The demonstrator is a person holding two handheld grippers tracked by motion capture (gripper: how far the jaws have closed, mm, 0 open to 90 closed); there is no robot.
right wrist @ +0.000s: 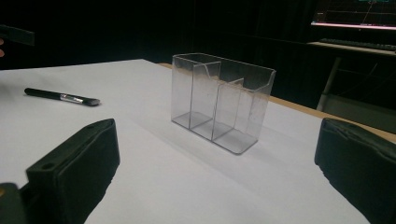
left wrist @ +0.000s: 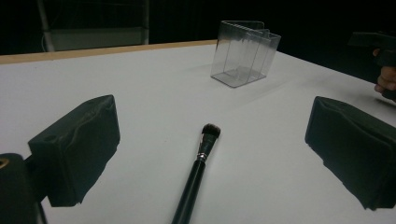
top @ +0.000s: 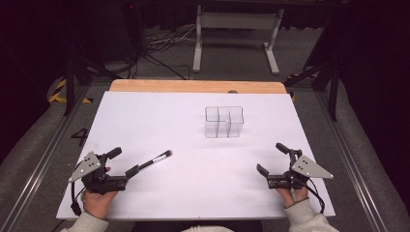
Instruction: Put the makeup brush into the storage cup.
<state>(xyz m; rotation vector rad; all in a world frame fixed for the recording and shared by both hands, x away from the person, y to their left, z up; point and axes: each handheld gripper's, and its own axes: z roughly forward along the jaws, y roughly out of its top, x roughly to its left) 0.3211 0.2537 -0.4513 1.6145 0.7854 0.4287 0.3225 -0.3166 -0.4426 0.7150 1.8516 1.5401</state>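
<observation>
A black-handled makeup brush (top: 155, 159) lies flat on the white table (top: 193, 193), its handle end between the spread jaws of the left gripper (top: 124, 163), untouched by either pad. The right gripper (top: 270, 158) rests with jaws wide apart, holding nothing. A clear three-compartment organizer (top: 224, 122) stands upright farther back, well apart from the brush

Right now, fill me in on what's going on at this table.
A person sits at a white table with a gripper in each hand. The left gripper is open, with a black makeup brush lying flat between its jaws, not yet gripped. The right gripper is open too and holds nothing. A clear, empty organizer with compartments stands upright farther back, apart from both.
</observation>
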